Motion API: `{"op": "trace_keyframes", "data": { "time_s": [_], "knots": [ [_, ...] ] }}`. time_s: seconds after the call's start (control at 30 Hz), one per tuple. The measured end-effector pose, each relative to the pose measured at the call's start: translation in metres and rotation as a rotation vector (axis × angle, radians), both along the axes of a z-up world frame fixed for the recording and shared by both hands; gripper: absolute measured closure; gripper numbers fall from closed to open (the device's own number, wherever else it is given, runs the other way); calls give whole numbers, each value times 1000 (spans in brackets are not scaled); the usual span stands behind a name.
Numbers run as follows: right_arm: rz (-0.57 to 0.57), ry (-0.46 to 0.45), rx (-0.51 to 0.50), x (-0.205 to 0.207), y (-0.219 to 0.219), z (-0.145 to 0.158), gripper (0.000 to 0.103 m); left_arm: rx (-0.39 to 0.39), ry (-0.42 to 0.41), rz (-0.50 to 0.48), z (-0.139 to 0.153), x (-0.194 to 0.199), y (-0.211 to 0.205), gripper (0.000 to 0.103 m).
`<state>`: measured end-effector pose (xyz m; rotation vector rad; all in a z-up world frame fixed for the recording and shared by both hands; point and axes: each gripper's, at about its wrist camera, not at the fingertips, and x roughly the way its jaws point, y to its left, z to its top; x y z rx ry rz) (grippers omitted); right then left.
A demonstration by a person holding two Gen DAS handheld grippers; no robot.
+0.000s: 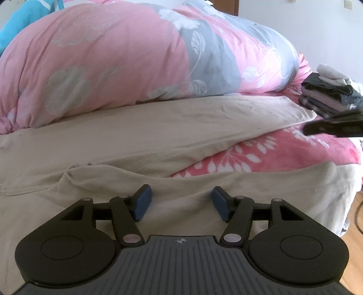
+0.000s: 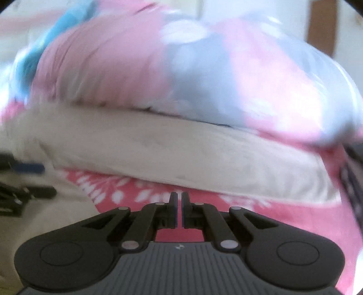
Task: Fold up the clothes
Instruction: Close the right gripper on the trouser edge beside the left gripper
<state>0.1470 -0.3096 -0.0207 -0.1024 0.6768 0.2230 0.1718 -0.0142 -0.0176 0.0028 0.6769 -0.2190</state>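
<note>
Beige trousers (image 1: pixel 136 136) sprawl across the bed's near edge. The left claw (image 1: pixel 179 199) gapes wide above them, gripping nothing; the right claw (image 2: pixel 179 210), nearly closed and empty, could snag the pink blanket (image 2: pixel 177 236) instead.

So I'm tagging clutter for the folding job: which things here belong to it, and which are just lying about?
Part of the job:
- beige garment spread on the bed
- stack of folded clothes
- left gripper, open
- right gripper, shut, empty

Lying about:
- pink floral duvet
- pink blanket
- blue fabric at far left
</note>
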Motion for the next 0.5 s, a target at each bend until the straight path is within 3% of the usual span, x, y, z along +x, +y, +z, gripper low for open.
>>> {"op": "trace_keyframes", "data": {
  "time_s": [0.17, 0.27, 0.37, 0.5],
  "knots": [
    [98, 62, 197, -35, -20, -6, 100, 19, 6, -7, 1, 5, -10, 42],
    [128, 113, 197, -45, -12, -26, 100, 31, 11, -7, 0, 5, -13, 40],
    [14, 117, 186, -42, -25, -40, 101, 27, 4, -1, 3, 1, -10, 40],
    [-188, 80, 206, -42, -51, -29, 99, 22, -4, 8, 7, -4, -5, 40]
  ]
}}
